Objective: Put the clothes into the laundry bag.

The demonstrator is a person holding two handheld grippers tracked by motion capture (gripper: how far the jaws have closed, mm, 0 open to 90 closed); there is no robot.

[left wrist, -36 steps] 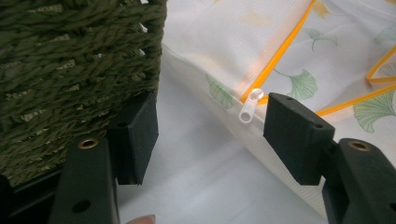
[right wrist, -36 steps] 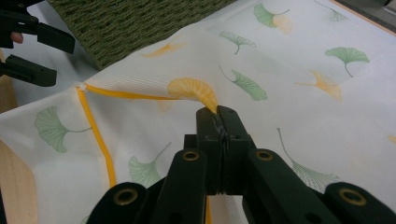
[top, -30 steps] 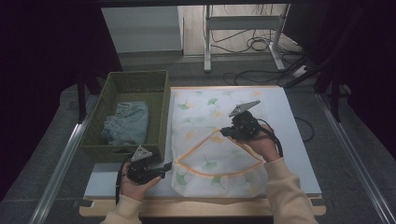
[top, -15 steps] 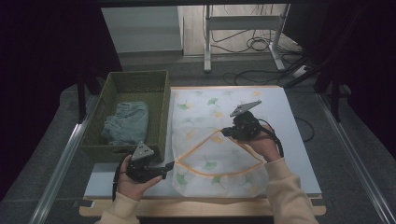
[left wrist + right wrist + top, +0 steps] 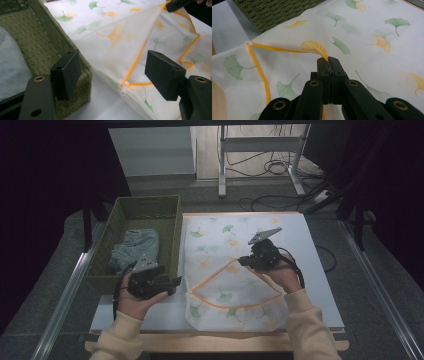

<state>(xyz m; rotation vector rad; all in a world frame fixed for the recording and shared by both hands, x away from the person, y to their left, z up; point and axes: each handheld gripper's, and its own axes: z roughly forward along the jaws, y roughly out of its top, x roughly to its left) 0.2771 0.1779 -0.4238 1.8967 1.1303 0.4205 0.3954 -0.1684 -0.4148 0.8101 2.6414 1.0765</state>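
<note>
A white mesh bag [image 5: 220, 245] printed with ginkgo leaves lies flat on the table, its orange zipper [image 5: 227, 307] undone in a wide arc. My right gripper [image 5: 243, 261] is shut on the upper lip of the bag [image 5: 317, 48] and holds that edge raised off the lower layer. My left gripper [image 5: 176, 282] hovers by the basket's near right corner with its jaws wide open. They have just closed a little, and nothing is between them. Below the left gripper [image 5: 113, 72] sits the white zipper pull [image 5: 124, 87], untouched.
A green woven basket [image 5: 145, 202] stands left of the bag, with a folded blue-grey garment [image 5: 137, 247] inside. Its corner [image 5: 82, 65] is right beside my left jaw. The white table top [image 5: 320, 285] ends in a wooden front edge.
My left hand has lifted and drifted slightly toward the basket corner. The right gripper and the raised bag edge have stayed where they were.
</note>
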